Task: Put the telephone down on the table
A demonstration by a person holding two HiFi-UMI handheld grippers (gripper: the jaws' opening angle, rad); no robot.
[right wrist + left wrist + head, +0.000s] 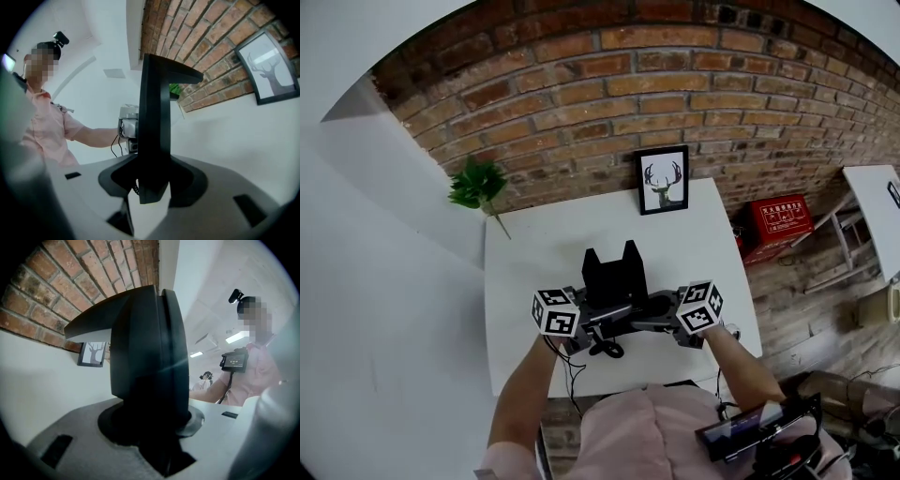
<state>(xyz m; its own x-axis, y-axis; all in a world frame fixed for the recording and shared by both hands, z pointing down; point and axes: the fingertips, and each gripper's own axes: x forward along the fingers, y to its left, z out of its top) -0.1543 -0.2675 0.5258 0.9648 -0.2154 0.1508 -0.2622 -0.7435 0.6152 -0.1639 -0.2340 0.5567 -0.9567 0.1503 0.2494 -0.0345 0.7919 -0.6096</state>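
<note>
1. Left gripper [151,427]: the jaws were clamped on the thick, dark end of the telephone [145,343], which filled the gap between them and stood up from the grip.
2. Right gripper [152,180]: the jaws were closed on a thinner black edge of the same telephone. A short piece of coiled cord [135,187] showed just beside the grip.
3. Position of the telephone: in the head view it hung between the two grippers over the near half of the table [534,244]. I could not tell whether its underside touched the tabletop.
4. Handling, as I judged it: a hard plastic shell, stiff under the pads and smooth enough to slip. It looked moderately heavy, with its weight spread unevenly, so one hold at each end seemed right. The handset might come loose from the base if the body tilted, so I would keep it level. The cord hung free and could snag.
5. Surface: a plain white tabletop, flat, with open room below the telephone.
6. Surroundings: a framed deer picture [663,180] leaned against the brick wall [609,75] at the far edge of the table. A green plant [478,185] stood at the table's far left corner. A red box [778,218] lay on the floor to the right, well apart from the work.
</note>
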